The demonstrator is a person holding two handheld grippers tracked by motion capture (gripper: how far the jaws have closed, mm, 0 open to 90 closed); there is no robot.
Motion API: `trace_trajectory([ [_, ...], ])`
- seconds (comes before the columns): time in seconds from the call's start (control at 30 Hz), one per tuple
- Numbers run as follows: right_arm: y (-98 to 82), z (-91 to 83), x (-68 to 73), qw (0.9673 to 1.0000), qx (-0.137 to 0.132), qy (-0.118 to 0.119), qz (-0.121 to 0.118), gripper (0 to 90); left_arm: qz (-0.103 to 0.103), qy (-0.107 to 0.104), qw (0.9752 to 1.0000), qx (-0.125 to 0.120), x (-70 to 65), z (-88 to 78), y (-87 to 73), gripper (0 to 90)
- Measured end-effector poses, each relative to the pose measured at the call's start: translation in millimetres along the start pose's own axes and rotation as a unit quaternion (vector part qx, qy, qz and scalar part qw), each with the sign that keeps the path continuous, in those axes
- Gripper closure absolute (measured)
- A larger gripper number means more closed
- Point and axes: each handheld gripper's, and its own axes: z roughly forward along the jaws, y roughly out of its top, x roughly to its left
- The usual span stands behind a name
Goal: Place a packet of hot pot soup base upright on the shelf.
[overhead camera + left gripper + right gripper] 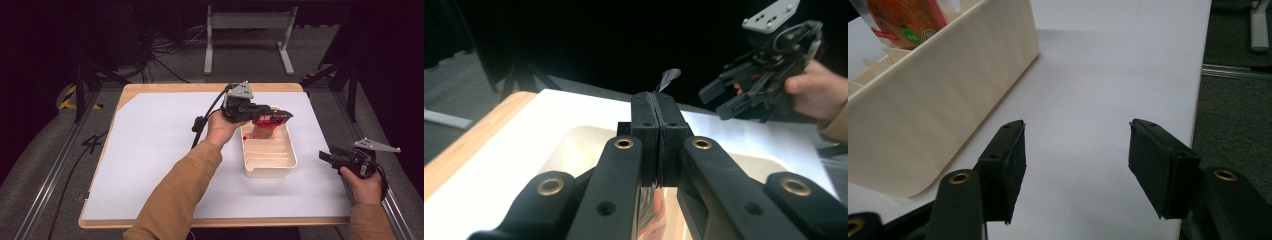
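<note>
**Clearly a red packet pinched above the cream rack**

Centre of the high view: the left gripper (272, 118) has its fingers (644, 130) pressed together on the top edge of a red-and-orange printed packet (262, 129), which hangs into the far end of a cream slotted tray (270, 167) on the white-covered bench (150, 150). Its print is too small to read; a green round mark shows at upper left of the right gripper view. Lower right, the right gripper (327, 156) hovers beside the tray, fingers (1005, 165) spread wide and empty.
</note>
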Motion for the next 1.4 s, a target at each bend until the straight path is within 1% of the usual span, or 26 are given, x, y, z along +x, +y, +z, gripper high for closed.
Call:
trace_trajectory([
  [0.03,-0.1,0.1,0.0,1.0000,0.000,0.000,0.000,39.9,-0.005,-0.003,1.0000,0.001,0.5,0.2,-0.5,89.1],
  [0.33,-0.3,0.5,-0.3,1.0000,0.002,0.001,0.000,39.9,-0.022,-0.014,0.9997,0.002,2.5,3.1,-5.8,88.9],
  [0.47,-0.3,0.5,-0.2,1.0000,0.002,0.001,0.000,39.8,-0.029,-0.020,0.9993,0.012,3.0,4.9,-7.1,88.6],
  [0.5,-0.3,0.6,-0.2,1.0000,0.003,0.001,0.000,39.8,-0.039,-0.022,0.9988,0.017,3.4,6.1,-7.5,88.3],
  [0.63,-0.6,1.8,-0.2,1.0000,0.005,0.002,0.000,39.4,-0.068,-0.030,0.9967,0.034,6.2,7.7,-9.8,87.4],
  [0.7,-0.5,2.1,0.4,1.0000,0.006,0.003,0.001,39.3,-0.077,-0.035,0.9955,0.044,7.6,7.9,-11.4,86.7],
  [0.73,-0.4,2.2,0.5,1.0000,0.007,0.003,0.000,39.2,-0.079,-0.034,0.9953,0.045,8.0,7.7,-12.3,86.4],
  [0.83,-0.5,2.7,0.6,1.0000,0.008,0.004,0.000,39.1,-0.087,-0.038,0.9947,0.041,9.3,6.1,-15.2,85.5],
  [0.9,-0.7,3.2,0.8,0.9999,0.009,0.004,0.001,39.0,-0.086,-0.038,0.9946,0.043,10.2,5.2,-16.5,85.2],
  [1.07,-0.4,3.8,1.3,0.9999,0.010,0.005,0.000,38.7,-0.094,-0.037,0.9935,0.054,10.7,4.6,-18.8,82.6],
  [1.1,-0.5,4.0,1.4,0.9999,0.010,0.005,0.000,38.7,-0.096,-0.036,0.9928,0.062,10.9,4.7,-19.4,82.6],
  [1.13,-0.5,4.1,1.5,0.9999,0.011,0.005,0.001,38.6,-0.095,-0.035,0.9927,0.066,10.9,4.9,-20.4,81.8],
  [1.23,-0.4,4.1,1.5,0.9999,0.010,0.004,0.001,38.3,-0.096,-0.035,0.9927,0.064,10.3,3.0,-21.0,80.2],
  [1.33,-0.3,4.2,1.6,0.9999,0.010,0.005,0.001,38.2,-0.091,-0.032,0.9933,0.064,9.6,2.5,-20.3,77.8],
  [1.4,0.2,4.8,1.9,0.9999,0.011,0.005,0.001,38.0,-0.090,-0.027,0.9935,0.065,8.7,2.0,-19.7,73.0],
])
